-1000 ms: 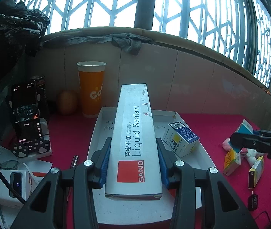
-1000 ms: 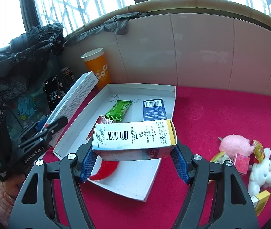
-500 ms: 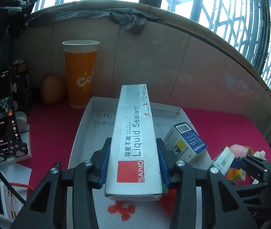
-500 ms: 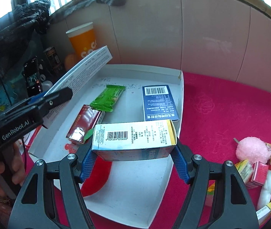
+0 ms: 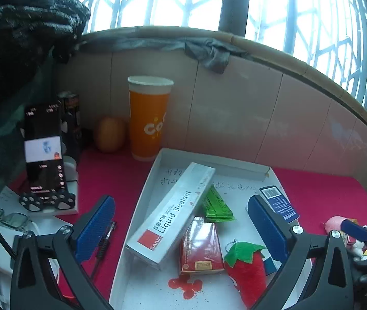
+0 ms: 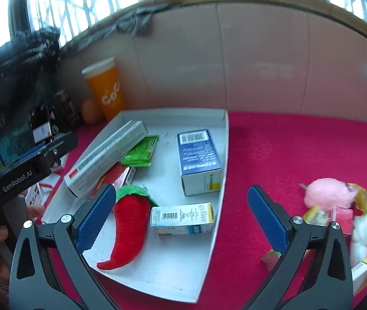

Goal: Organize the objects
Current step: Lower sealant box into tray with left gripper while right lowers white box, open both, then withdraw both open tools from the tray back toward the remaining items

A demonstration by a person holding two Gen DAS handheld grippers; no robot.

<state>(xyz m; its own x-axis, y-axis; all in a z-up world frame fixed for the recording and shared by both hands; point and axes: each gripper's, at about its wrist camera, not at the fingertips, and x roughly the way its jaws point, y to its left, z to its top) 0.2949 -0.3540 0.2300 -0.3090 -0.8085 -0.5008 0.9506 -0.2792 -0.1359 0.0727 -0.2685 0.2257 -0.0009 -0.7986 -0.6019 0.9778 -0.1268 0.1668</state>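
My left gripper [image 5: 180, 228] had its jaws opening wide, gripping nothing; the sealant box [image 5: 171, 214] lay in the white tray [image 5: 235, 161], leaning on the red packet [image 5: 201, 249]. My right gripper [image 6: 180, 215] was likewise opening w/ nothing pressed; the barcode carton [image 6: 182, 217] lay in the tray beside the plush chili [image 6: 129, 224].

Readable print on the tray's long carton, the cup and a gripper body

The long white carton [image 5: 175, 211] reads "Liquid Sealant" beside a red "SANO" block; the orange cup [image 5: 148, 118] shows "Co"; the left gripper's black body [image 6: 28, 173] bears "GenRobot.AI".
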